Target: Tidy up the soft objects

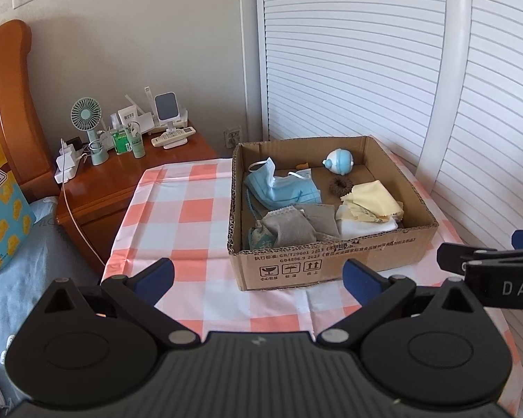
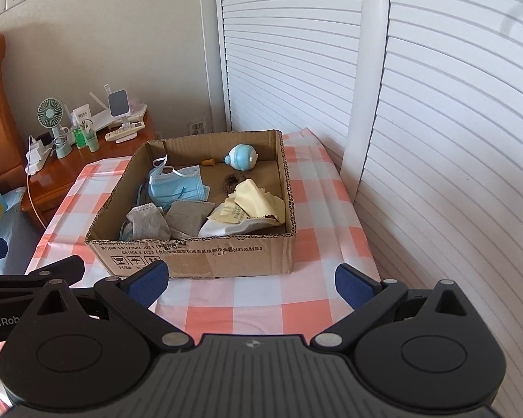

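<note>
An open cardboard box [image 1: 331, 264] is sitting on a table under an orange-and-white checked tablecloth [image 1: 177, 209], with its right side lying near the white louvered doors [image 1: 366, 52] and its far wall near the room's back wall.

The left gripper [image 1: 258, 278] is hovering over the cloth just short of the box's near wall, its jaws spread wide and holding nothing. The right gripper [image 2: 249, 284] is hanging beside it in the same way, jaws released and empty, with its blue fingertips [image 2: 352, 284] just short of the box's front edge.

Inside the box, a blue face mask [image 2: 176, 188] is lying toward the left, with a grey cloth [image 2: 188, 217] and a lace-edged grey pouch [image 2: 146, 223] crowding the near-left corner. A yellow cloth [image 2: 259, 202] is resting on a white packet [image 2: 233, 226] against the right wall. A dark hair tie [image 2: 230, 184] is sitting on bare cardboard near the middle, and a round blue-and-white toy [image 2: 242, 156] is lying at the far wall beside a small orange piece [image 2: 208, 162].

A wide band of tablecloth is showing to the left of the box, and a narrower strip on its right along the doors. Beyond the table's left edge, a wooden nightstand [image 1: 122, 181] is carrying a small green fan [image 1: 87, 118], bottles and a remote.
</note>
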{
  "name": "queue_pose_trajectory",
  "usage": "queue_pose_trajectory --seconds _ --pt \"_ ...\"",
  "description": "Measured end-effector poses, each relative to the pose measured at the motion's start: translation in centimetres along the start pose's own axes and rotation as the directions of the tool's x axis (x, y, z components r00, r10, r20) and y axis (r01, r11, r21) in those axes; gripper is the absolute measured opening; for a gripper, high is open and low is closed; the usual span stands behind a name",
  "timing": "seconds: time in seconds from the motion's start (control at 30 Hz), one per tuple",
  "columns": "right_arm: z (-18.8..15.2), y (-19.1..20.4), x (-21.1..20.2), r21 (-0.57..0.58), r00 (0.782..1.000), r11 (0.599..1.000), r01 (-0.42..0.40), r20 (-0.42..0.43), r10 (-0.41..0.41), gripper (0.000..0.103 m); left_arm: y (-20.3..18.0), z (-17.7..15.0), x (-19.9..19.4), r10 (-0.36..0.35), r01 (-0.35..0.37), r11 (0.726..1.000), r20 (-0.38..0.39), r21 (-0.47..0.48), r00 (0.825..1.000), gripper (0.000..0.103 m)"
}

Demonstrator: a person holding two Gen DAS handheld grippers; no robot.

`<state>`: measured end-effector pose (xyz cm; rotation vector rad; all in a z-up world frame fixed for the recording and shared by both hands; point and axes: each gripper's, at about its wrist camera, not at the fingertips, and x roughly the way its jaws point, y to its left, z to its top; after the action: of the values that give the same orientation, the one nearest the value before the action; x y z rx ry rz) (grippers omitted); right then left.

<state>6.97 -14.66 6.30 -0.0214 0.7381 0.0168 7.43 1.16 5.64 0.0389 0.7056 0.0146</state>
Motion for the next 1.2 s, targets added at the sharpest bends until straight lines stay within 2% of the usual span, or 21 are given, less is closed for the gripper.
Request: queue_pose_trajectory --seconds 1.2 --pt "-0.15 -0.13 -0.49 0.003 1.000 1.000 0.006 0.003 -0.007 0.103 -0.08 -0.15 -0.59 -0.002 0.002 1.000 -0.008 -0.018 1.000 0.102"
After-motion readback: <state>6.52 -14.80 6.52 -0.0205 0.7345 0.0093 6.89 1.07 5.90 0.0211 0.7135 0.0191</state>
